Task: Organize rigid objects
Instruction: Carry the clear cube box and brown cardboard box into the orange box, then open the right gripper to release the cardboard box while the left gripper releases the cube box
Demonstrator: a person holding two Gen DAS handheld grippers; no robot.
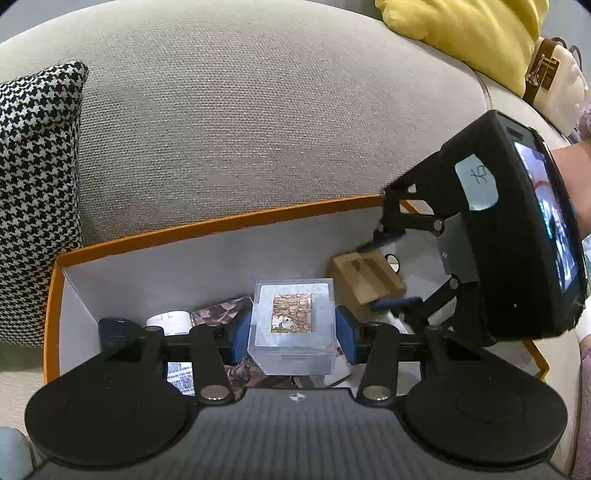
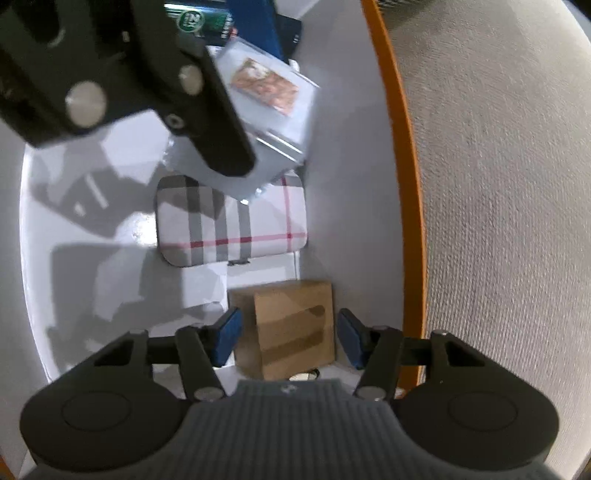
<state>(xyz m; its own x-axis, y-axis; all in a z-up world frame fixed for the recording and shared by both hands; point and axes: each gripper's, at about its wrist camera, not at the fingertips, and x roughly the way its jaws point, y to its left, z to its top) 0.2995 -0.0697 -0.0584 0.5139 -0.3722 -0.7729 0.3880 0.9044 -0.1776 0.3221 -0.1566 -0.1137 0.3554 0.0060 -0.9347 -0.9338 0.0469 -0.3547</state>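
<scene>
My left gripper [image 1: 292,334] is shut on a clear plastic cube [image 1: 291,325] with a small picture on top, held above the inside of the orange-rimmed white box [image 1: 221,221]. The cube also shows in the right wrist view [image 2: 269,107]. My right gripper [image 2: 288,341] is open inside the box, its blue pads [image 2: 227,339] on either side of a small brown cardboard box [image 2: 291,325] without touching it. The cardboard box sits in the box's corner and also shows in the left wrist view [image 1: 365,277].
A plaid case [image 2: 232,221] lies on the box floor [image 2: 110,258]. Dark packets [image 2: 207,22] and printed cards [image 1: 221,314] lie further in. The box rests on a beige sofa [image 1: 240,129] with a houndstooth cushion [image 1: 37,192] and a yellow cushion [image 1: 480,33].
</scene>
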